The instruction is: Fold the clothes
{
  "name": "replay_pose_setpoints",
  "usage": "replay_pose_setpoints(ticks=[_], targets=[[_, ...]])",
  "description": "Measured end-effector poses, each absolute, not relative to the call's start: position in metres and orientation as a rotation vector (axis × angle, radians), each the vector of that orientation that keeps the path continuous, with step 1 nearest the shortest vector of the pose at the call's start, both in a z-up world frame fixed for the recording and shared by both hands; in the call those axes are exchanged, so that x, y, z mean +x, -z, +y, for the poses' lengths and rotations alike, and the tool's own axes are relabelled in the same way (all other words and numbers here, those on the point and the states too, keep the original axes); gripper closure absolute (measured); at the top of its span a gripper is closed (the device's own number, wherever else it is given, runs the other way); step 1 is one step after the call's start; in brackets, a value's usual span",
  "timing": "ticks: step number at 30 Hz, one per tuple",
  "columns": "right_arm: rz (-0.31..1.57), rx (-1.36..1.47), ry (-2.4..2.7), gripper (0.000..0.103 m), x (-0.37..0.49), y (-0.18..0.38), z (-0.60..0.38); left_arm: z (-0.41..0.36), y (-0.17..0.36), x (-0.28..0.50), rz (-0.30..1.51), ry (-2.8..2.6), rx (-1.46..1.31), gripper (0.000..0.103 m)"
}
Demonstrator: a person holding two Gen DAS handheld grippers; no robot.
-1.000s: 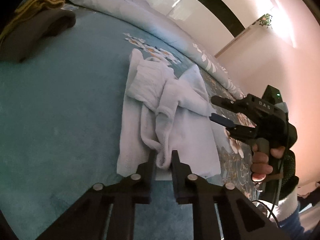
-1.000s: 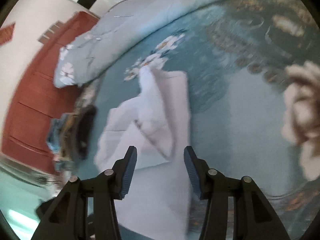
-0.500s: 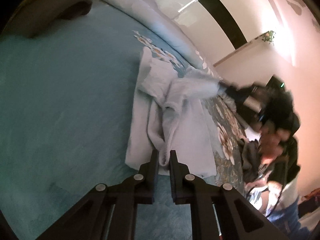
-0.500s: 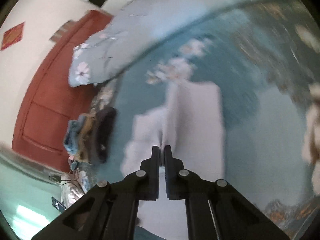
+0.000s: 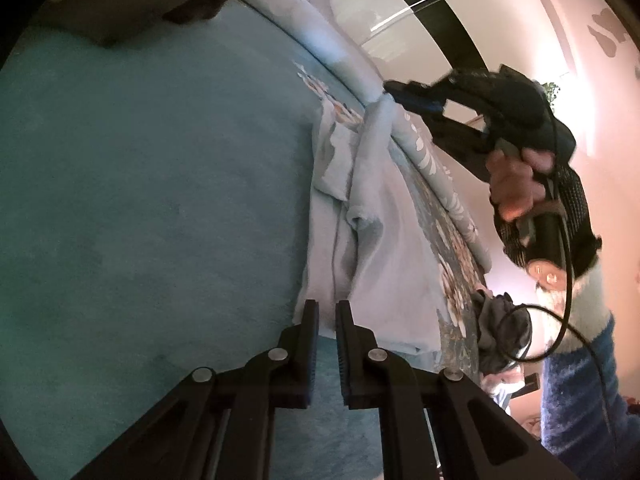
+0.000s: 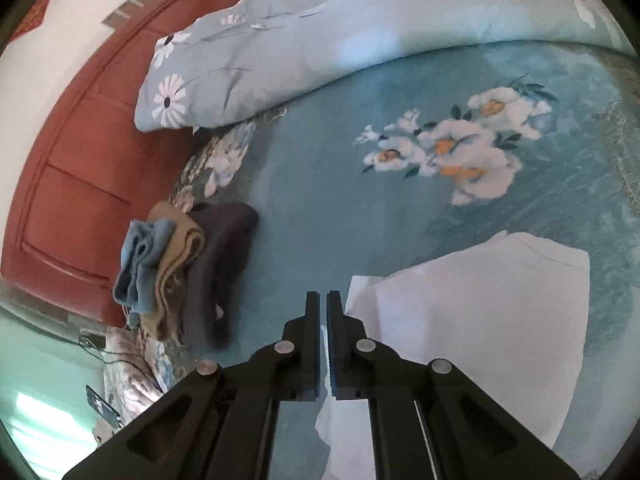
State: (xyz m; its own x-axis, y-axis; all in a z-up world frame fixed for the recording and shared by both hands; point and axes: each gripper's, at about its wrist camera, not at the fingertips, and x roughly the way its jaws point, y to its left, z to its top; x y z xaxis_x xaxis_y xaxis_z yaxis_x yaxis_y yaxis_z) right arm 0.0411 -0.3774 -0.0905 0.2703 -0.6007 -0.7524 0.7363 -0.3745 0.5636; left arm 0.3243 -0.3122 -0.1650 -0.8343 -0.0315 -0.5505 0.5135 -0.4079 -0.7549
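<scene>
Left view, left to right: teal bed (image 5: 140, 200), left gripper (image 5: 327, 316) jaws pinching the near hem of a pale garment (image 5: 372, 248) lying centre, part-folded with a sleeve unsettled, right gripper (image 5: 394, 94) upper right, jaws pinching its far end.

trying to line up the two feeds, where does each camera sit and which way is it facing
Left wrist: on the left gripper, looking along the teal bedspread over the white garment; shows its own fingers, the right gripper and the hand holding it.
Right wrist: on the right gripper, facing the quilt and the stacked clothes; only its own fingers show.
Shared: garment, bedspread, quilt.
</scene>
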Motion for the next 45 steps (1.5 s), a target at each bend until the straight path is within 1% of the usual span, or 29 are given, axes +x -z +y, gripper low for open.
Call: replay_pose_setpoints(ticks=[3,4,5,6,7,8,10,12,13,15,16,18,19,20,22,24,26,27,28,29,30,31,37,40,45], targets=[[0.178,1.281,1.466,0.098,0.046,0.076,-0.363,-0.312,0.165,0.326,1.488,2.303,0.639,0.095],[0.202,1.266,1.473,0.095,0.049,0.073,-0.361,-0.311,0.162,0.325,1.478,2.318,0.632,0.095],[0.228,1.252,1.479,0.078,0.053,0.070,-0.359,-0.309,0.159,0.323,1.469,2.333,0.625,0.095],[0.254,1.238,1.484,0.055,0.056,0.067,-0.358,-0.307,0.157,0.322,1.456,2.347,0.620,0.094],[0.279,1.224,1.490,0.050,0.060,0.065,-0.357,-0.305,0.154,0.318,1.426,2.356,0.635,0.092],[0.323,1.216,1.502,0.050,0.065,0.067,-0.358,-0.303,0.150,0.314,1.396,2.364,0.649,0.092],[0.417,1.202,1.526,0.050,0.076,0.074,-0.363,-0.301,0.147,0.307,1.353,2.370,0.687,0.090],[0.450,1.232,1.529,0.050,0.080,0.087,-0.371,-0.298,0.149,0.300,1.338,2.370,0.732,0.087],[0.464,1.248,1.530,0.050,0.082,0.094,-0.374,-0.297,0.150,0.298,1.336,2.373,0.741,0.082],[0.485,1.275,1.540,0.050,0.084,0.105,-0.380,-0.295,0.150,0.296,1.340,2.384,0.750,0.075],[0.490,1.285,1.551,0.050,0.083,0.108,-0.381,-0.293,0.150,0.295,1.342,2.389,0.754,0.069],[0.486,1.301,1.558,0.050,0.080,0.112,-0.381,-0.292,0.150,0.294,1.351,2.412,0.747,0.061],[0.487,1.306,1.567,0.050,0.078,0.113,-0.380,-0.292,0.149,0.293,1.358,2.421,0.744,0.059],[0.488,1.309,1.576,0.050,0.076,0.114,-0.380,-0.292,0.150,0.293,1.359,2.419,0.747,0.058],[0.484,1.311,1.585,0.059,0.073,0.115,-0.378,-0.293,0.151,0.289,1.356,2.408,0.764,0.058],[0.471,1.328,1.580,0.082,0.070,0.117,-0.376,-0.294,0.152,0.287,1.355,2.402,0.762,0.058],[0.457,1.337,1.568,0.096,0.068,0.117,-0.375,-0.295,0.152,0.287,1.364,2.404,0.752,0.060],[0.450,1.341,1.561,0.096,0.067,0.117,-0.375,-0.296,0.153,0.287,1.367,2.405,0.746,0.060],[0.443,1.345,1.554,0.097,0.066,0.116,-0.374,-0.297,0.153,0.287,1.370,2.399,0.737,0.065],[0.436,1.348,1.548,0.098,0.065,0.116,-0.373,-0.298,0.154,0.287,1.374,2.393,0.727,0.071],[0.428,1.352,1.541,0.098,0.064,0.116,-0.373,-0.299,0.155,0.288,1.378,2.387,0.719,0.087],[0.421,1.356,1.534,0.098,0.063,0.116,-0.372,-0.300,0.156,0.288,1.379,2.377,0.717,0.097],[0.377,1.315,1.539,0.099,0.064,0.090,-0.377,-0.303,0.148,0.300,1.423,2.417,0.622,0.099],[0.410,1.284,1.541,0.099,0.076,0.084,-0.393,-0.306,0.145,0.305,1.417,2.409,0.607,0.099],[0.488,1.321,1.528,0.099,0.088,0.109,-0.413,-0.316,0.159,0.313,1.472,2.331,0.626,0.099]])
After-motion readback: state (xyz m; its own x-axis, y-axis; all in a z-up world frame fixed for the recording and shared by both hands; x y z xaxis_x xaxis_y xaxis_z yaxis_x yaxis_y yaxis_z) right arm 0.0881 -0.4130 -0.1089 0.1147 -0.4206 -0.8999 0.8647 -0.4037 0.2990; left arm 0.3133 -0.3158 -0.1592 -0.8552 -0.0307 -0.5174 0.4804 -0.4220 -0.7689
